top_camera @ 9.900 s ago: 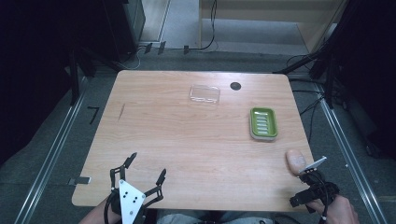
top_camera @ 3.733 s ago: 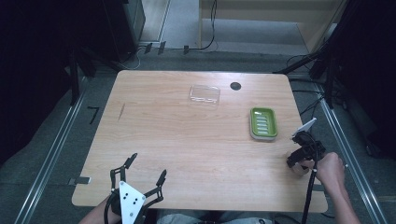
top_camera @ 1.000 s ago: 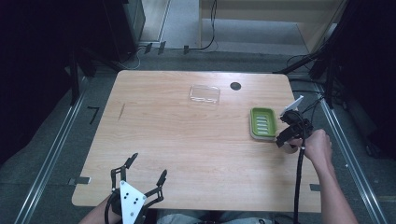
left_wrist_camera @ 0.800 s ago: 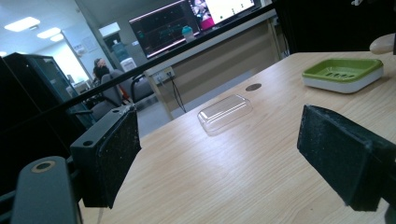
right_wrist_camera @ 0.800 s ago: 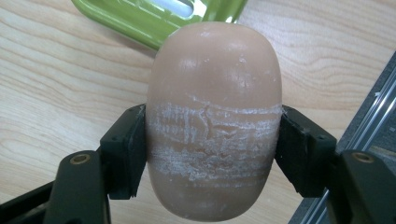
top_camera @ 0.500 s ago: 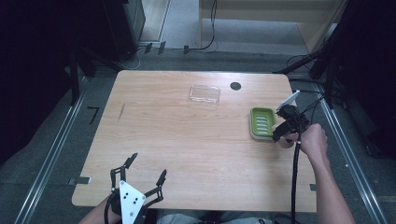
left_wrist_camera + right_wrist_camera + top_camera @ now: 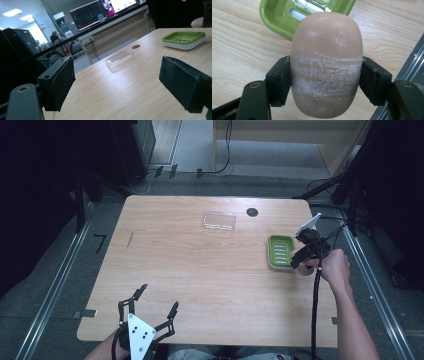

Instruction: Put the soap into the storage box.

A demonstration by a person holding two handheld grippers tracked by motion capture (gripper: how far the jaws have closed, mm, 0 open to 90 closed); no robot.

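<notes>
Left gripper point(image 7: 150, 307): near edge of the worktop, left of centre, held low by a hand coming in from the bottom; jaws spread wide with nothing between them, pads point(image 7: 58, 83) pointing across the wood toward the far side
Worktop point(image 7: 200, 270): light wood grain, rectangular
Right forearm point(image 7: 350, 320): reaches in from the bottom right, stretched forward along the right edge of the worktop
Right hand point(image 7: 334, 266): wrapped round the gripper body, close to the right edge
Right gripper point(image 7: 324, 80): just right of the dish, jaws closed on a bar of soap, one pad on each long side
Soap point(image 7: 326, 62): tan, oval, whitish scuffed band across its middle; held above the wood, its far end over the near corner of the dish
Soap dish point(image 7: 280, 252): green, slotted base, on a pale tray, right side of the worktop
Clear lid point(image 7: 219, 220): transparent, rectangular, far centre, well apart from the dish
Round hole point(image 7: 252, 212): dark, just right of the lid, near the far edge
</notes>
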